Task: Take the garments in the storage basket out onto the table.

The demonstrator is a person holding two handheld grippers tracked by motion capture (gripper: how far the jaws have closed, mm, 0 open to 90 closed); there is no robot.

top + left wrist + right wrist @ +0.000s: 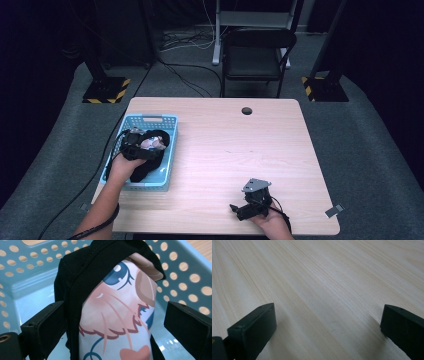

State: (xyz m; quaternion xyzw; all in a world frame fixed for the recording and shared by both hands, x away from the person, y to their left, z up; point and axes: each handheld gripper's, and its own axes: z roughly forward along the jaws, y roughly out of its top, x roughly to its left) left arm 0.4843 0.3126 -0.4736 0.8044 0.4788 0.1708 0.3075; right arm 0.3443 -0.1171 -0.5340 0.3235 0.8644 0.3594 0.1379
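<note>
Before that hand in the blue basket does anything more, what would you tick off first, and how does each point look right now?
1. Left gripper jaws spread wide: ok.
2. Black fabric pouch with a cartoon print sits between those jaws: ok.
3. Jaws pressing the pouch on both sides: not ok, there is a gap at the right jaw.
4. Pouch inside the light blue perforated plastic basket: ok.
5. Right gripper away from the basket, open over the pale wooden table: ok.
6. Pouch free of the basket walls: cannot tell.

Right gripper [328, 325] jaws wide apart (nothing between) over wooden table [324, 277].
</note>
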